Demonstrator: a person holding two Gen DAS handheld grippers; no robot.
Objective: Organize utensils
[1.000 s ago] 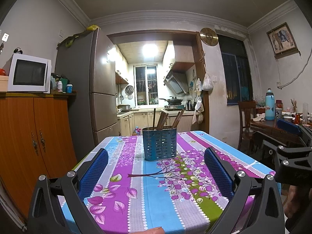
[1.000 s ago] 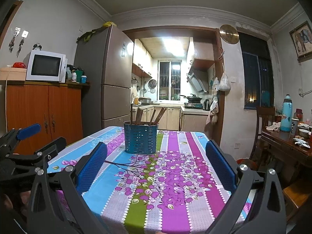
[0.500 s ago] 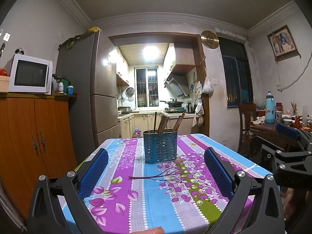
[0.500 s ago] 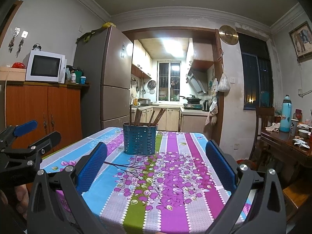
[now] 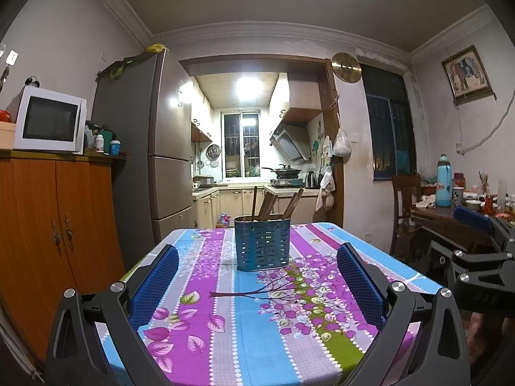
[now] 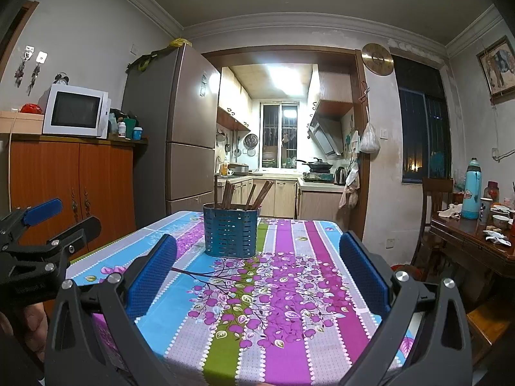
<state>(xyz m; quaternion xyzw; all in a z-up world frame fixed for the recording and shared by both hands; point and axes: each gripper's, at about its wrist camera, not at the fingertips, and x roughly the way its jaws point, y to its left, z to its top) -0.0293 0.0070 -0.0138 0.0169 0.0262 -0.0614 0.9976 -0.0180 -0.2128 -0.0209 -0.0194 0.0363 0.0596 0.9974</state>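
A blue slotted utensil holder (image 5: 261,243) stands upright on the flowered tablecloth (image 5: 225,321), with several brown chopsticks (image 5: 267,206) in it. It also shows in the right wrist view (image 6: 230,230) with its chopsticks (image 6: 244,194). My left gripper (image 5: 257,276) is open and empty, held near the table's front edge, well short of the holder. My right gripper (image 6: 257,267) is open and empty, beside the left one. Each gripper shows at the edge of the other's view: the right gripper (image 5: 476,257) and the left gripper (image 6: 38,241).
An orange wooden cabinet (image 5: 48,225) with a microwave (image 5: 48,119) stands left of the table, a fridge (image 5: 161,160) behind it. A dark wooden table (image 6: 476,244) with a blue flask (image 6: 471,189) and a chair (image 5: 404,206) stand to the right.
Both grippers have drawn back and tilted up a little; the holder appears slightly lower and farther in both views. Jaws stay open.
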